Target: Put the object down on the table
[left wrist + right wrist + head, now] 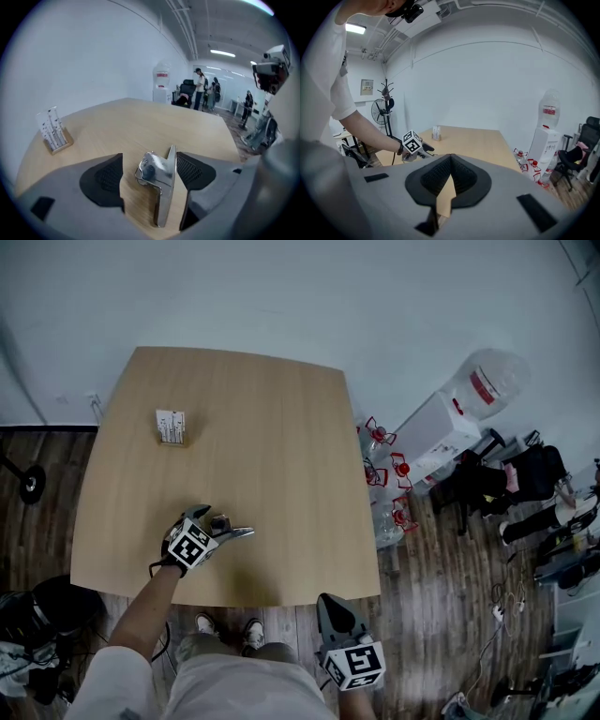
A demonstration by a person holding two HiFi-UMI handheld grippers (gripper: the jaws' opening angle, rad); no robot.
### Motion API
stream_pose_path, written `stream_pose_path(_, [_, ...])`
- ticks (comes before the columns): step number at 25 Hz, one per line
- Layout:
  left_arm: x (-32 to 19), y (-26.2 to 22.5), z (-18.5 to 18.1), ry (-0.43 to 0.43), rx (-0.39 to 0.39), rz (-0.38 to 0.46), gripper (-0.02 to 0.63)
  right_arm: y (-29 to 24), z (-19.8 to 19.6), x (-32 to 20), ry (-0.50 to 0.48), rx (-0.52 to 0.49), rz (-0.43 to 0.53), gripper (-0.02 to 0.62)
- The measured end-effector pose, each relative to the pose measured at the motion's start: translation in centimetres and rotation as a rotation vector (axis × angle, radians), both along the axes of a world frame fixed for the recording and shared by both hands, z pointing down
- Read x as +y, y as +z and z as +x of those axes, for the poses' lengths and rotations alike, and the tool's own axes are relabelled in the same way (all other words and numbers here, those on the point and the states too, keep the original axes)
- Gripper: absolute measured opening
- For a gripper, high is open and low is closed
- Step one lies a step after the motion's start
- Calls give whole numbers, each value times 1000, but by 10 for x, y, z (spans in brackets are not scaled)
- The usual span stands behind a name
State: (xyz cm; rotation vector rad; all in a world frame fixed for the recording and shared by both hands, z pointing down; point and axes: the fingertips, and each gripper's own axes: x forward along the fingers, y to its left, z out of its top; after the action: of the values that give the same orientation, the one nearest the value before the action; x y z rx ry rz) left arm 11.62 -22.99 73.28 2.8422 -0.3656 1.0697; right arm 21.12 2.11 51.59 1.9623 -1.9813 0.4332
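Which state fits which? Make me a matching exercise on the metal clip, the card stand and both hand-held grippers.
1 metal clip
2 card stand
3 left hand-held gripper
4 right hand-held gripper

a jaws together, off the table's near edge
b far left on the table
c jaws wide apart
d lying between two pads

Pairs: 1-d, 2-b, 3-c, 4-a
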Motion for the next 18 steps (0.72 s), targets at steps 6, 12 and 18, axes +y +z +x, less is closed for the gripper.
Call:
stream_pose_path(6, [0,-31,-30,-141,69,-11,344,-3,-19,-25,-104,-9,33,-3])
stream_pose_path(12, [-8,-49,-72,-289,97,11,344,-3,-40,-44,-197,-21,47,-3])
stream_pose_path(18, [-8,-80,-104,-396,153,32,341,-11,-58,-66,-275,-28,82,-3])
